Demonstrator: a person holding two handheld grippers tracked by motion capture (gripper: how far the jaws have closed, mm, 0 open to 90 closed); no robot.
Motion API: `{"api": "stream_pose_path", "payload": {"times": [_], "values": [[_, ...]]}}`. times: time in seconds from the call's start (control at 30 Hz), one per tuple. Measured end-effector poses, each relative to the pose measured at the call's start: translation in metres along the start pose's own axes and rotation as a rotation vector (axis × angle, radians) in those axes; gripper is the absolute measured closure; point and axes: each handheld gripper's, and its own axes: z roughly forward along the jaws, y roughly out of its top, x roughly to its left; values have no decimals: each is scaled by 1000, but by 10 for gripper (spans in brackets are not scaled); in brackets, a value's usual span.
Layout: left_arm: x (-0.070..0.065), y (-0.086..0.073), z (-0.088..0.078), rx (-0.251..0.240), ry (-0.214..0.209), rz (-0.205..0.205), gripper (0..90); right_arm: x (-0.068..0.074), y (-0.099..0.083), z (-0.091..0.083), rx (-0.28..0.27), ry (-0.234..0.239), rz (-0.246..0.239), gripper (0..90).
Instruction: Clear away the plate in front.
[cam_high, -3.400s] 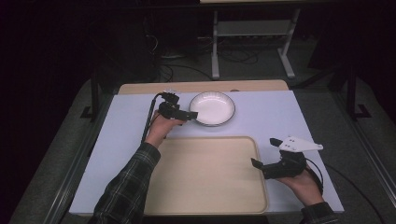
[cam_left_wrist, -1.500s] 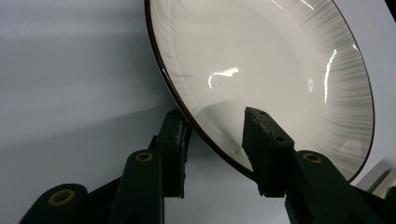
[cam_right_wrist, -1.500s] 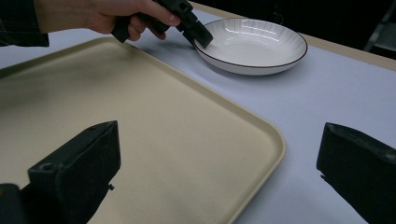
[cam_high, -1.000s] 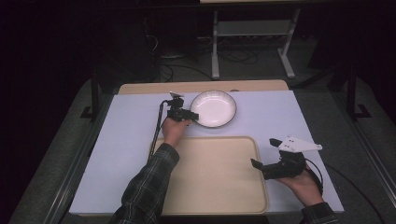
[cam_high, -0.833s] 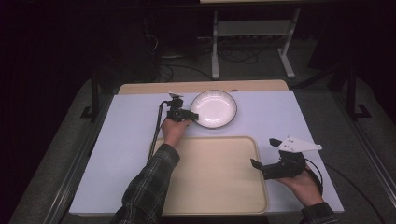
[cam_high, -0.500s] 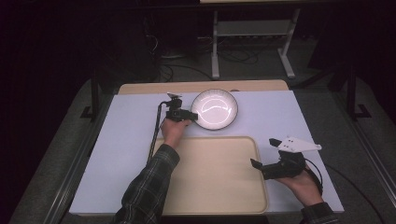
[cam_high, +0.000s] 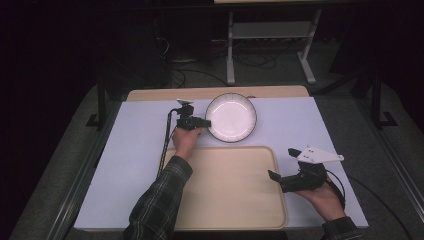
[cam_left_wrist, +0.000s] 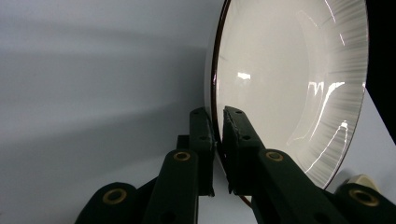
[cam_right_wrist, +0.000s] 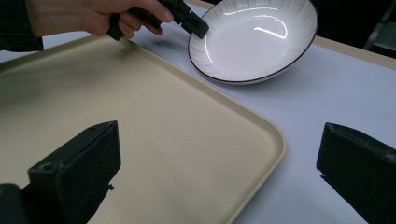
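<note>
Left tool (cam_high: 206, 121), jaws just closed, clenched on the left rim of a white glazed ceramic bowl with dark edge and ribbed wall (cam_high: 232, 117), far-centre on the tabletop (cam_high: 130, 150) beyond the beige tray (cam_high: 225, 210): likely rigid, slippery, breakable; right tool (cam_high: 274, 177) released, empty.

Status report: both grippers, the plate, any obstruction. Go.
Left gripper just closed, clamped on plate rim. Right gripper open over tray corner. Nothing in the way.

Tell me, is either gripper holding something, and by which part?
The left gripper pinches the white, dark-rimmed ceramic bowl by its rim; the right gripper holds nothing.
</note>
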Motion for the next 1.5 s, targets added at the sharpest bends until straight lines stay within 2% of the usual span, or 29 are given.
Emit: {"api": "stream_pose_path", "payload": {"times": [0.2,0.3,0.5,0.67,1.03,1.3,1.4,1.5], "values": [[2,-1,0,-8,-10,-10,829,0,0,-1,0,-2,-2,0],[0,0,0,-35,-32,-13,847,-1,0,-1,-3,-4,-3,0],[-6,2,-1,-64,-47,24,868,-1,0,-2,-8,-7,3,0],[-6,3,-2,-80,-61,15,864,-2,0,-2,-8,-7,2,0],[-13,16,-14,-112,3,125,859,-2,0,-3,-15,-9,4,0],[-12,22,-27,-150,10,154,857,-2,0,-3,-18,-10,6,0],[-15,27,-39,-165,16,198,856,-2,0,-4,-19,-12,5,0],[-17,29,-46,-171,12,212,856,-2,0,-4,-20,-12,5,0]]}}
